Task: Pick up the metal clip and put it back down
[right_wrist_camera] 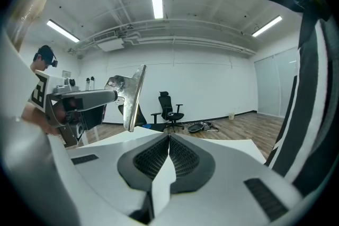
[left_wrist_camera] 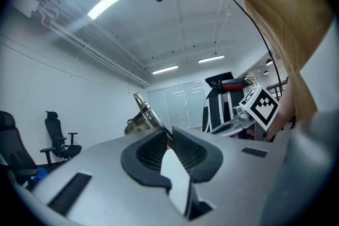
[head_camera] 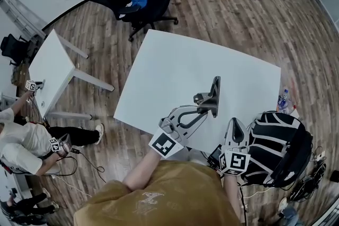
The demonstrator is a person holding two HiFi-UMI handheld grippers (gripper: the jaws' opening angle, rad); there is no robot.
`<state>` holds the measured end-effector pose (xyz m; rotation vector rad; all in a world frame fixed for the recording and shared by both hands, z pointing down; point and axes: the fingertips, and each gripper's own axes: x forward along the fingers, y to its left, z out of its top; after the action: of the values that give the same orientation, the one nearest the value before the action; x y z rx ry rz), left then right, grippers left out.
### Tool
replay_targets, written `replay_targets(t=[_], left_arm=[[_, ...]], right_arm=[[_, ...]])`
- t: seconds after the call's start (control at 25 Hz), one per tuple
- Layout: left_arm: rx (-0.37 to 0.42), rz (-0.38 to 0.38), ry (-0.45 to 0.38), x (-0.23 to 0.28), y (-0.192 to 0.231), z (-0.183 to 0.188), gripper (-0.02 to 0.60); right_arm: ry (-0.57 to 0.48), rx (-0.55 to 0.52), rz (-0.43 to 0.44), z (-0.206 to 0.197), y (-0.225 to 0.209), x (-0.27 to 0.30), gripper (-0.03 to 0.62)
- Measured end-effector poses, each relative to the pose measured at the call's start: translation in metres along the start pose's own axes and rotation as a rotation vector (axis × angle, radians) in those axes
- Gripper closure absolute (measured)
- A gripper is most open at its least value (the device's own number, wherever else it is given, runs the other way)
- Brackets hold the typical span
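Note:
The metal clip (head_camera: 214, 93) is a dull grey spring clamp standing on end over the white table (head_camera: 159, 71), near its front edge. My left gripper (head_camera: 203, 109) is shut on the clip's lower handle. In the left gripper view the clip (left_wrist_camera: 140, 116) sticks out past the closed pads (left_wrist_camera: 151, 148). The right gripper view shows the clip (right_wrist_camera: 132, 98) held by the left gripper (right_wrist_camera: 114, 95), with its lower end close above the tabletop. My right gripper (head_camera: 234, 122) rests at the table's front edge, to the right of the clip, shut (right_wrist_camera: 168, 139) on nothing.
A black backpack with white stripes (head_camera: 280, 145) sits right of my right gripper, with a water bottle (head_camera: 284, 99) beyond it. Black office chairs (head_camera: 132, 0) stand past the table. A small white table (head_camera: 50, 69) and a seated person (head_camera: 21, 143) are at the left.

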<state>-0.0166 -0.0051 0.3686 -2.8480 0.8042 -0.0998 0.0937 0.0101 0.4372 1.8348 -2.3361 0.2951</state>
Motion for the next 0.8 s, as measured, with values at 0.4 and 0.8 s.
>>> replay_targets(t=[0.4,0.8], left_arm=[[-0.018,0.005,0.011,-0.001,0.000,-0.008,0.543],[-0.072,0.012,0.035,0.000,-0.002,-0.025,0.543]], right_arm=[[-0.003,0.000,-0.010,-0.001,-0.003,-0.003,0.585],[0.010,0.013,0.006,-0.006,0.002,0.000,0.585]])
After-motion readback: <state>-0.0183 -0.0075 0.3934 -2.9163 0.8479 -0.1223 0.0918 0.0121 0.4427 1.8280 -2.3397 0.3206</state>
